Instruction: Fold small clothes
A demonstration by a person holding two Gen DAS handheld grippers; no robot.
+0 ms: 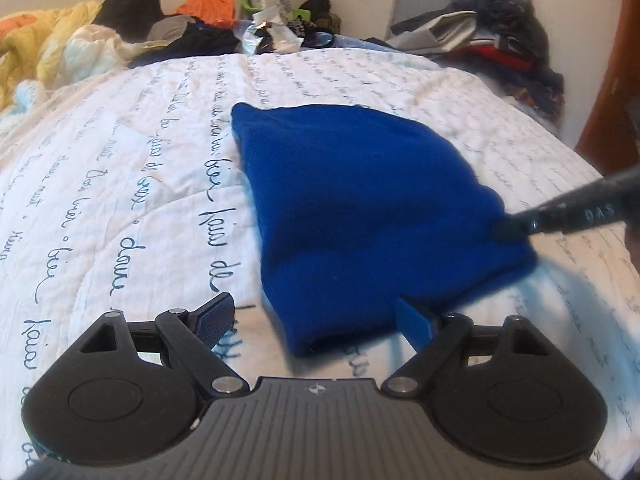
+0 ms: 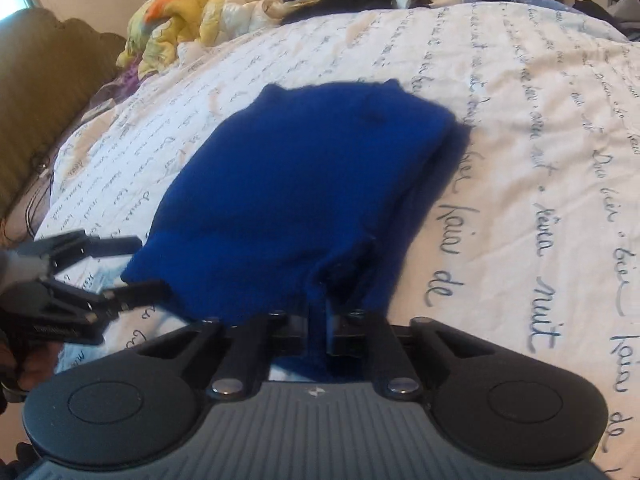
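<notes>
A blue knit garment (image 1: 360,200) lies flat on a white quilt (image 1: 140,168) printed with dark script. My left gripper (image 1: 316,316) stands open at the garment's near corner, which reaches in between the two wide-spread fingers. My right gripper (image 2: 320,320) is shut on the garment's near edge, and the fabric bunches up between its fingers. In the left wrist view the right gripper (image 1: 508,228) comes in from the right onto the garment's right corner. The right wrist view shows the blue garment (image 2: 288,184) ahead and the left gripper (image 2: 152,265) open around its left corner.
Heaps of clothes line the far side of the bed: a yellow blanket (image 1: 40,48), an orange item (image 1: 208,2) and a dark pile (image 1: 500,32) at the right. A brown padded headboard (image 2: 44,92) borders the bed at the left of the right wrist view.
</notes>
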